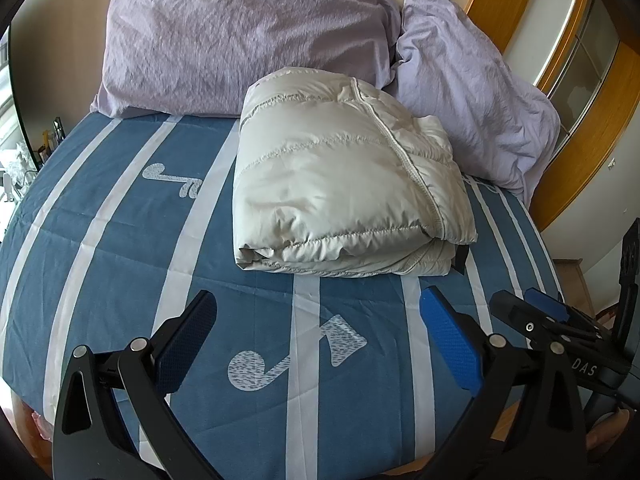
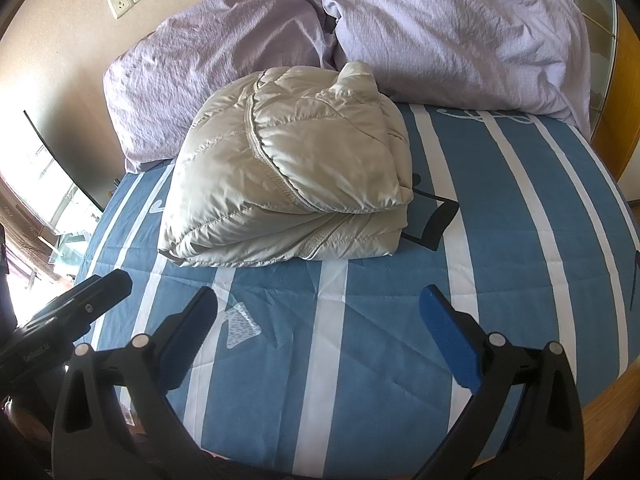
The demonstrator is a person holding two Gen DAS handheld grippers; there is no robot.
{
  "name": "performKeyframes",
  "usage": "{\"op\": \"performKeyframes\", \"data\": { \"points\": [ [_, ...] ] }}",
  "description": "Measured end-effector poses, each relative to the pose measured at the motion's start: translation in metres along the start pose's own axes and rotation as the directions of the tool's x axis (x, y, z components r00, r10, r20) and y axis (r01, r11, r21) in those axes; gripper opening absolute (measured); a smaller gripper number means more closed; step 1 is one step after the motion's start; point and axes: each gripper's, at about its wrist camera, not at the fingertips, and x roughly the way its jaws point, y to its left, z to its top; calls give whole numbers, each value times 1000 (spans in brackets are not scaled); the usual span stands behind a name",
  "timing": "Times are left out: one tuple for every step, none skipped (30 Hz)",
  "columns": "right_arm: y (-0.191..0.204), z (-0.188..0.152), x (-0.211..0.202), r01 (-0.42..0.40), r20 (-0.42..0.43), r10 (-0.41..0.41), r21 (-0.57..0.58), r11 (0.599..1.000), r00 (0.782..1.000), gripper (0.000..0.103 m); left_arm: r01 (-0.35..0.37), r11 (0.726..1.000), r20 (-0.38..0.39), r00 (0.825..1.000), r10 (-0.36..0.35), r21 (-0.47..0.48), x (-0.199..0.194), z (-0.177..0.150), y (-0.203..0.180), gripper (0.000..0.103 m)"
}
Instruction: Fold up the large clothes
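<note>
Folded jacket (image 1: 344,176) rests on striped bedsheet (image 1: 120,248) (lilac pillows (image 1: 240,36) behind).

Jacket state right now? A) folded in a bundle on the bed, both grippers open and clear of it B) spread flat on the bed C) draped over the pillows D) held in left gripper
A: the puffer jacket lies folded in layers on the striped bedsheet, and the left gripper and right gripper are both open, short of it.

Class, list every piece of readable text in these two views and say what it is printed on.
"DAS": on the right gripper body.
"GenRobot.AI", small and only roughly legible: on the left gripper body.
Symbols on the bedsheet are patterns, not words.
The jacket shows no text.
</note>
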Motion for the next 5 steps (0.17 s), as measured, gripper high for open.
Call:
{"op": "performKeyframes", "data": {
  "points": [
    [0,0,0,0,0,0,0,1000,1000,101,0,1000,0,1000,0,0,0,0,0,102],
    [0,0,0,0,0,0,0,1000,1000,101,0,1000,-1,1000,0,0,0,-1,-1,102],
    [0,0,0,0,0,0,0,1000,1000,101,0,1000,-1,1000,0,0,0,0,0,102],
    [0,0,0,0,0,0,0,1000,1000,101,0,1000,0,1000,0,0,0,0,0,102],
    [0,0,0,0,0,0,0,1000,1000,101,1,1000,0,1000,-1,0,0,0,0,102]
  ]
}}
